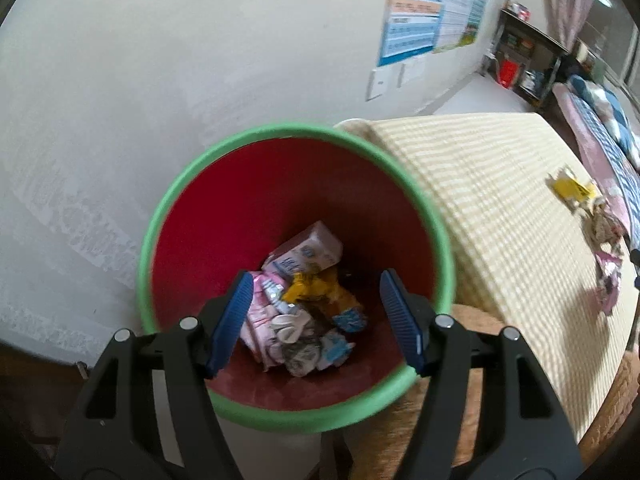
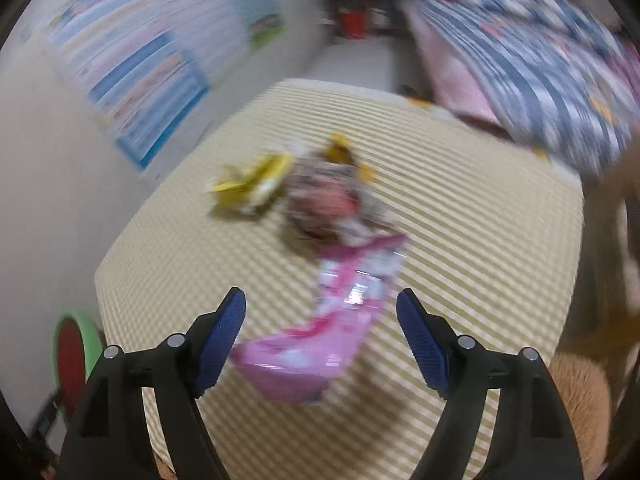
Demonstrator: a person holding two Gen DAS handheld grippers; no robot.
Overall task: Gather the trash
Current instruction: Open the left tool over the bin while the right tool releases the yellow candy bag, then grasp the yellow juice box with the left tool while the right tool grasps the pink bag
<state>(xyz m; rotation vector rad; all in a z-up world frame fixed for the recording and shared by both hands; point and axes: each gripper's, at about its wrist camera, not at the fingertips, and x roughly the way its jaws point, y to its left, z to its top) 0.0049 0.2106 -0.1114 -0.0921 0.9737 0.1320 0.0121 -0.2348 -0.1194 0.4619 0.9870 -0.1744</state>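
Observation:
My left gripper (image 1: 317,276) is open over a red bin with a green rim (image 1: 176,200), and nothing is between its blue pads. In the bin lie a pink carton (image 1: 308,248) and several crumpled wrappers. My right gripper (image 2: 320,294) is open above a striped mat (image 2: 480,240). A pink wrapper (image 2: 320,344) lies on the mat in line with the gap between its fingers, and the pads do not press on it. Further along the mat lie a crumpled wrapper (image 2: 332,200) and a yellow wrapper (image 2: 252,184). The right wrist view is blurred.
The bin stands against a pale wall, beside the mat's near corner (image 1: 400,148). A patterned blanket (image 2: 540,72) borders the mat's far side. Posters (image 1: 432,4) hang on the wall, and a dark shelf unit (image 1: 528,56) stands further back. The bin also shows in the right wrist view (image 2: 72,352).

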